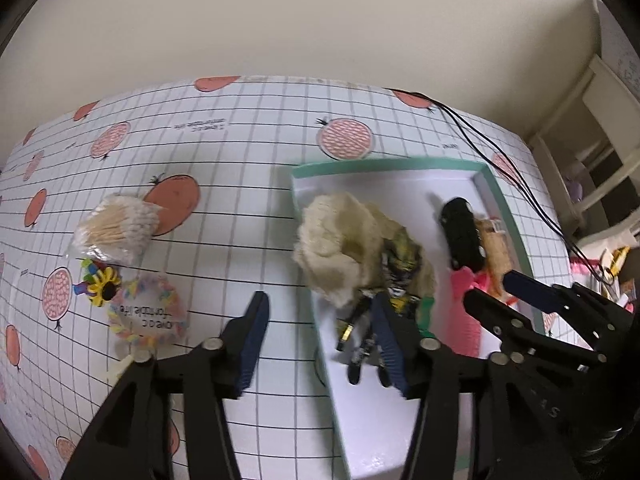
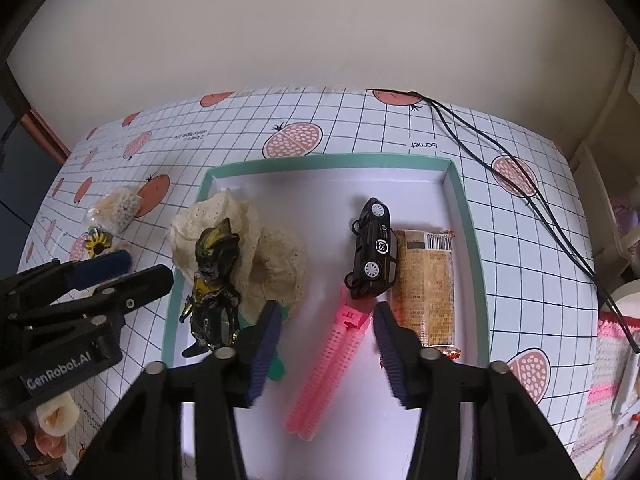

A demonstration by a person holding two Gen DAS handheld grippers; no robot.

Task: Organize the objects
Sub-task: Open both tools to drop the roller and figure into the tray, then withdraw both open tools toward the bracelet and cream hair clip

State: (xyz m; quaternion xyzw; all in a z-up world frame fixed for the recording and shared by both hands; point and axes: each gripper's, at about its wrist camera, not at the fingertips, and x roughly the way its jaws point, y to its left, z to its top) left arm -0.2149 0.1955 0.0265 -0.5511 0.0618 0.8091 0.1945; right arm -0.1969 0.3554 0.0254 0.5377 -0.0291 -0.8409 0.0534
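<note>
A teal-rimmed white box lies on the gridded tablecloth. It holds a cream lace cloth, a black-and-yellow figurine, a black toy car, a snack packet and a pink ribbed clip. My right gripper is open and hovers over the pink clip. My left gripper is open and straddles the box's left wall, its right finger by the figurine. Outside on the left lie a cotton swab bag, a sunflower clip and a pastel braided ring.
Two black cables run across the cloth right of the box. A pink knitted cloth lies at the far right edge. A hand holds the left gripper. A wall stands behind the table, shelving to the right.
</note>
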